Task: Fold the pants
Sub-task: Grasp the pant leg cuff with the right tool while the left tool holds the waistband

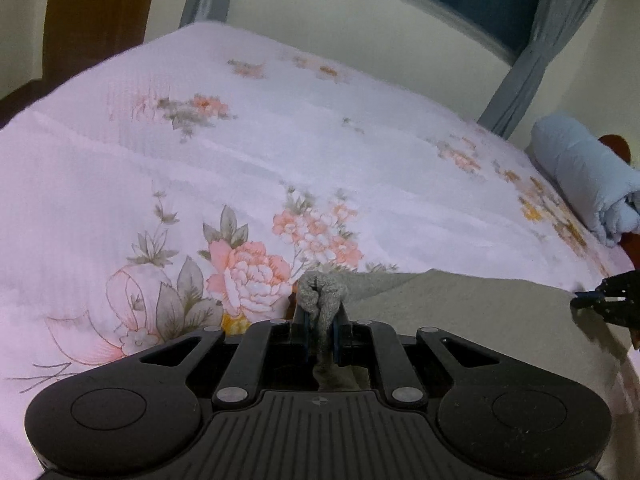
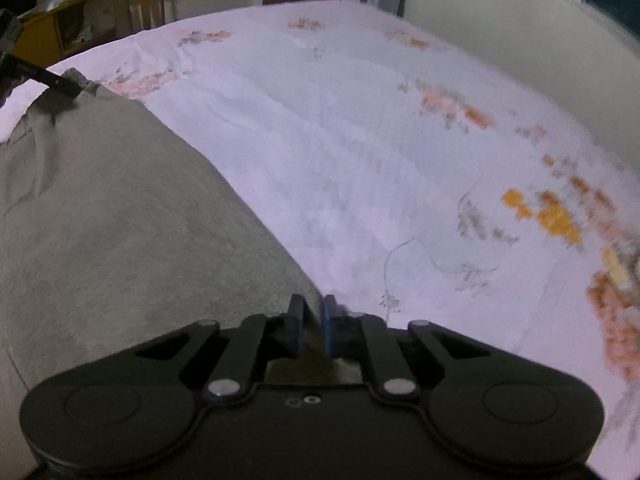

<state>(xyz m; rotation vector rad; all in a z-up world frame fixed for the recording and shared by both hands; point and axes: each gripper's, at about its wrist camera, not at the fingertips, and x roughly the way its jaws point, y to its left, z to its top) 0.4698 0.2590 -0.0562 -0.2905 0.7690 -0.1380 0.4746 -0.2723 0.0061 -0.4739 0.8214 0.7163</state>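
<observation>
The grey pants [image 2: 120,208] lie spread along the near edge of the bed [image 1: 280,152], on its floral sheet, with each end of their far hem taken by one gripper. The left gripper [image 1: 319,334] has its fingers closed down to a narrow slit on a bunched corner of the cloth, which puffs up above the pads in a thick knot. The right gripper [image 2: 312,326] has its fingers drawn close together at the other corner, right where the grey edge meets the sheet; only a thin margin of fabric looks caught between them, and the blur there leaves it unclear how much. That thin bite is probably the chief risk: if both hands lift and carry the hem across for the fold, the right corner could slide out and drop, leaving the fold skewed. The right fingers sit so close to the bedding that they may also have pinched some of the sheet, which would then drag up with the pants. On the left, the wad in the fingers is likely to leave a crumpled corner unless it is pulled taut. Uneven lifting would twist the hem. A rolled blue blanket [image 1: 588,176] lies near the far right corner, well clear.
</observation>
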